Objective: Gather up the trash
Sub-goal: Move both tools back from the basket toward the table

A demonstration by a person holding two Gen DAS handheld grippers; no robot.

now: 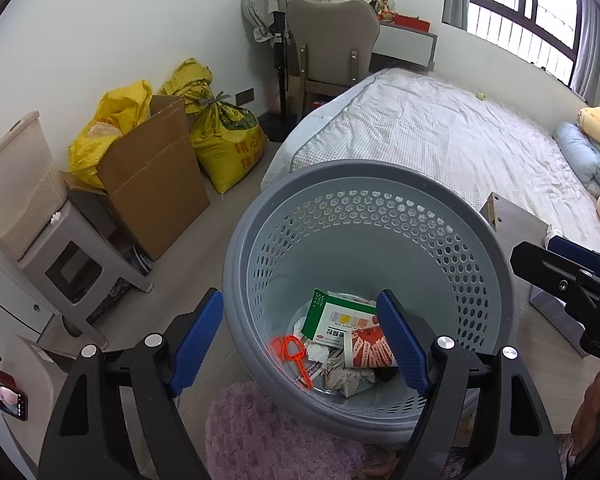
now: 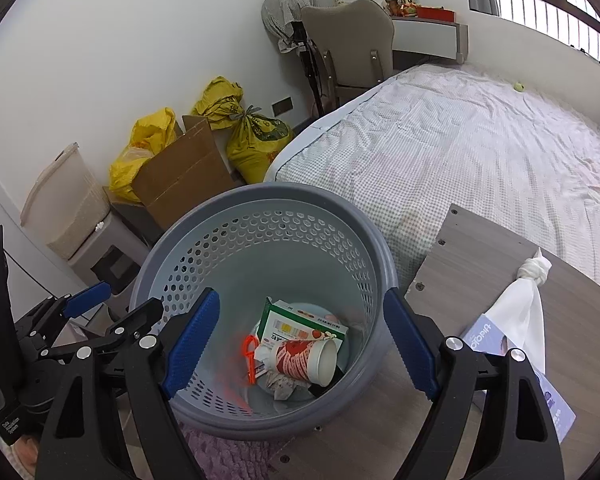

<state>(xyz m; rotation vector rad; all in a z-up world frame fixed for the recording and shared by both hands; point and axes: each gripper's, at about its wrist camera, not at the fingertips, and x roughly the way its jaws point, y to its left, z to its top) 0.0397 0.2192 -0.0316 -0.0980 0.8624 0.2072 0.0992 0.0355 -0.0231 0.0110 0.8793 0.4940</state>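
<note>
I hold both grippers, left (image 1: 300, 340) and right (image 2: 302, 344), wide and empty above the near grey bin (image 1: 496, 264) of trash.

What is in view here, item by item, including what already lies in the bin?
Perforated bin: one, grey, on the floor by the bed.
Medicine box: one, green and white, in the bin.
Paper cup: one, red and white, lying on its side in the bin.
Plastic tool: one, orange, in the bin.
Crumpled paper: a few pieces, white, at the bin's bottom.
Cardboard box: one, brown, by the wall.
Sacks: three, yellow, behind the box.
Bed: one, pale checked cover.
Chair: one, beige, at the bed's end.
Knotted white bag: one, on the wooden board.
Left gripper: open, above the bin.
Right gripper: open, above the bin.
</note>
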